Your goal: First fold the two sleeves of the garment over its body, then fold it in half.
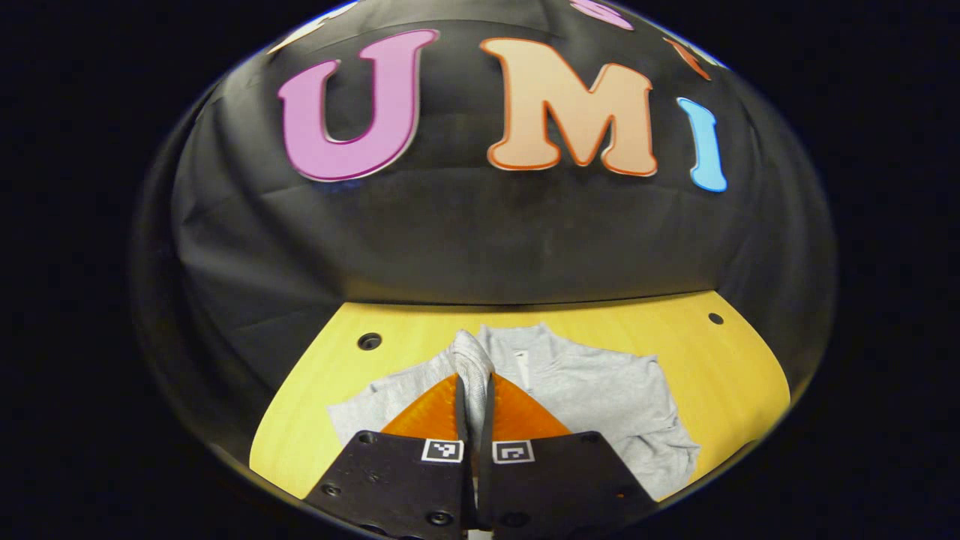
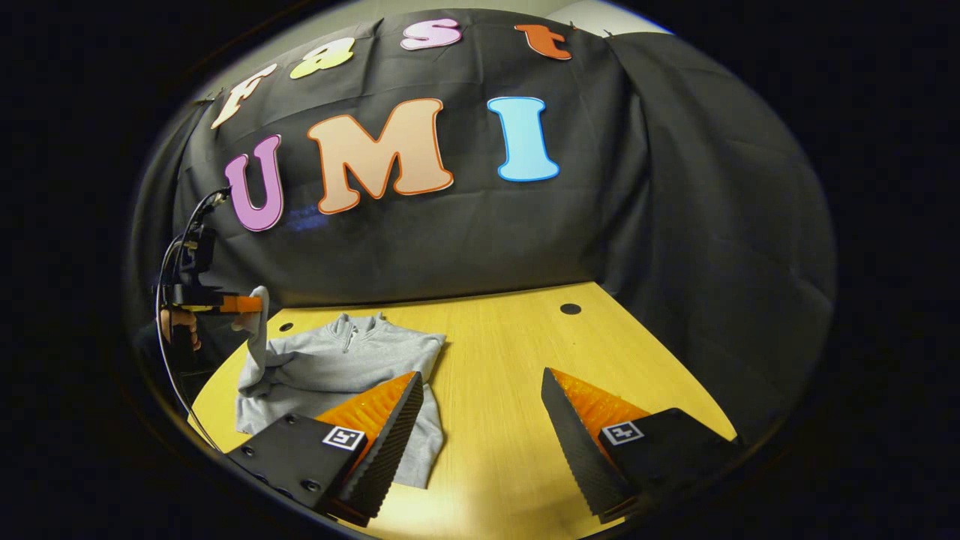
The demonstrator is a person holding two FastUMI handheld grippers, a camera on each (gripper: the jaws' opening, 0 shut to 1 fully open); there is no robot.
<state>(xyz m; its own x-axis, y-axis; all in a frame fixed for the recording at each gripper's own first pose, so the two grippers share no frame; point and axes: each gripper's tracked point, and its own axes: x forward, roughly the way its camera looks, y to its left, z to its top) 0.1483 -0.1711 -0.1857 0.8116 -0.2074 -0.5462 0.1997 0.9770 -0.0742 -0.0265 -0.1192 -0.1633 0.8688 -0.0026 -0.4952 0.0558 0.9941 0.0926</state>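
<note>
A grey zip-neck garment (image 1: 592, 390) lies on the yellow wooden table (image 1: 405, 330), collar toward the back wall. My left gripper (image 1: 474, 379) is shut on a bunch of the garment's sleeve (image 1: 471, 352), which stands up between its fingers. In the right gripper view, that left gripper (image 2: 251, 304) holds the sleeve (image 2: 259, 337) lifted above the table at the garment's (image 2: 337, 367) left side, with a hand (image 2: 176, 326) behind it. My right gripper (image 2: 480, 409) is open above bare table, just right of the garment's lower corner, nothing between its fingers.
The table has round holes near its back edge (image 1: 369, 341) (image 2: 570, 308). Black cloth walls close off the back and right sides. Bare tabletop (image 2: 525, 337) stretches to the right of the garment. A cable (image 2: 169, 300) hangs from the left gripper.
</note>
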